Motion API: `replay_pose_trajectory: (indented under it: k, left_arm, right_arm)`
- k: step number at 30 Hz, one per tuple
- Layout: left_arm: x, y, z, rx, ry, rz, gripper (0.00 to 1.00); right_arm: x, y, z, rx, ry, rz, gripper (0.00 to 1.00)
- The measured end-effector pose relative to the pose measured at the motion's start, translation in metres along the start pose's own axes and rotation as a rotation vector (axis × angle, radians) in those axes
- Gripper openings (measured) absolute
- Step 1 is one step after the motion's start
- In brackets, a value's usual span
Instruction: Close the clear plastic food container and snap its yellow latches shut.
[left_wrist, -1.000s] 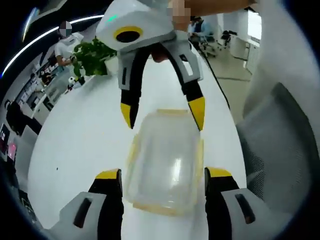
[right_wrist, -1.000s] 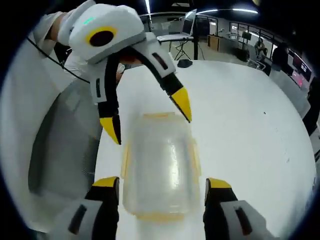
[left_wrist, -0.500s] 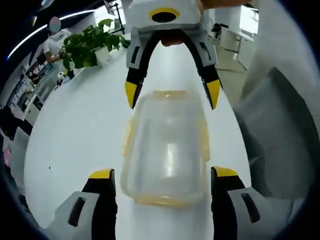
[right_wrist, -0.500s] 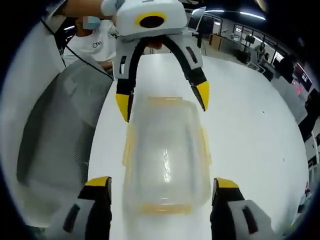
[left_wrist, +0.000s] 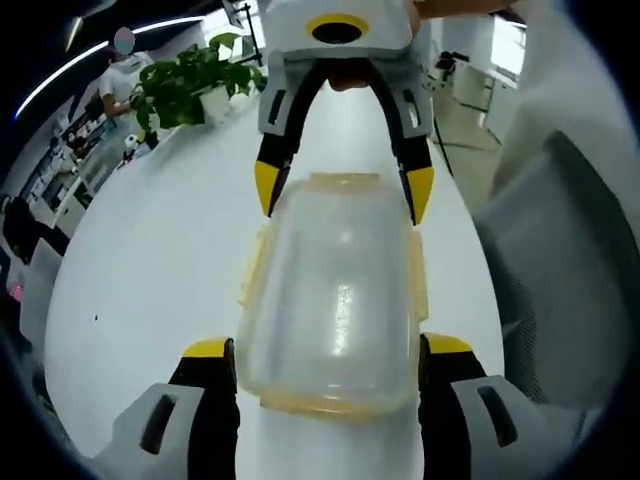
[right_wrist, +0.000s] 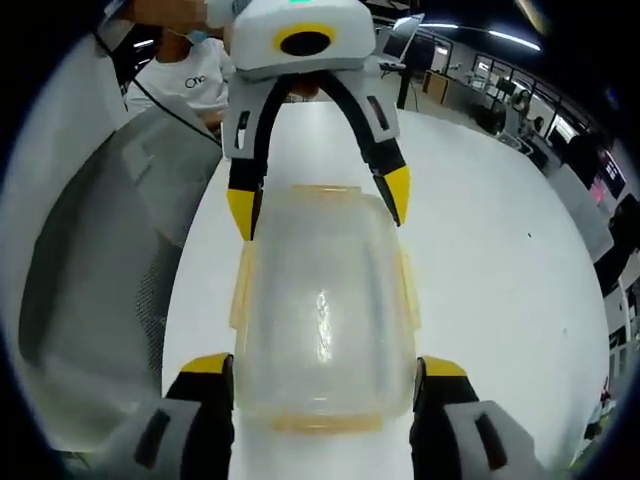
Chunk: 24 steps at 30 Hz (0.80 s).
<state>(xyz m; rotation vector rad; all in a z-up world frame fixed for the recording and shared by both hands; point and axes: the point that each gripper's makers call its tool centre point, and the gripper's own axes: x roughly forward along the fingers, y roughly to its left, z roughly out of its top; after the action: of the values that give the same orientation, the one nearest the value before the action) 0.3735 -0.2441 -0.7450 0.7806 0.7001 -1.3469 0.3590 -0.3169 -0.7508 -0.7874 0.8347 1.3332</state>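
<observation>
The clear container (left_wrist: 335, 290) lies near the desk's (left_wrist: 150, 270) long edge, lid seated, its yellow latches (left_wrist: 418, 290) seemingly flared outward. We straddle it end to end: our left gripper (left_wrist: 325, 352) and right gripper (right_wrist: 322, 362) each hold jaws wide apart at the corners, gripping nothing. We judge a square, even squeeze on opposite latches best. A grey chair (left_wrist: 560, 280) crowds the edge; open desk lies beyond.

The container (left_wrist: 335, 290) lies on the table (left_wrist: 150, 260), between the left hand-held gripper (left_wrist: 325, 365) and the right hand-held gripper (left_wrist: 340, 195), one at each end.
</observation>
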Motion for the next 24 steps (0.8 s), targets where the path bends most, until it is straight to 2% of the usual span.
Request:
replay_pose_trajectory:
  k: [13,24]
  left_arm:
    - [-0.03,-0.004,-0.044,-0.006,0.032,0.008,0.71]
    - [-0.063,-0.001,-0.094,-0.034,0.047,0.026,0.71]
  right_arm:
    - [0.027,0.009,0.048,-0.026,-0.006,0.009,0.71]
    - [0.057,0.012,0.098,-0.06,-0.002,0.019,0.72]
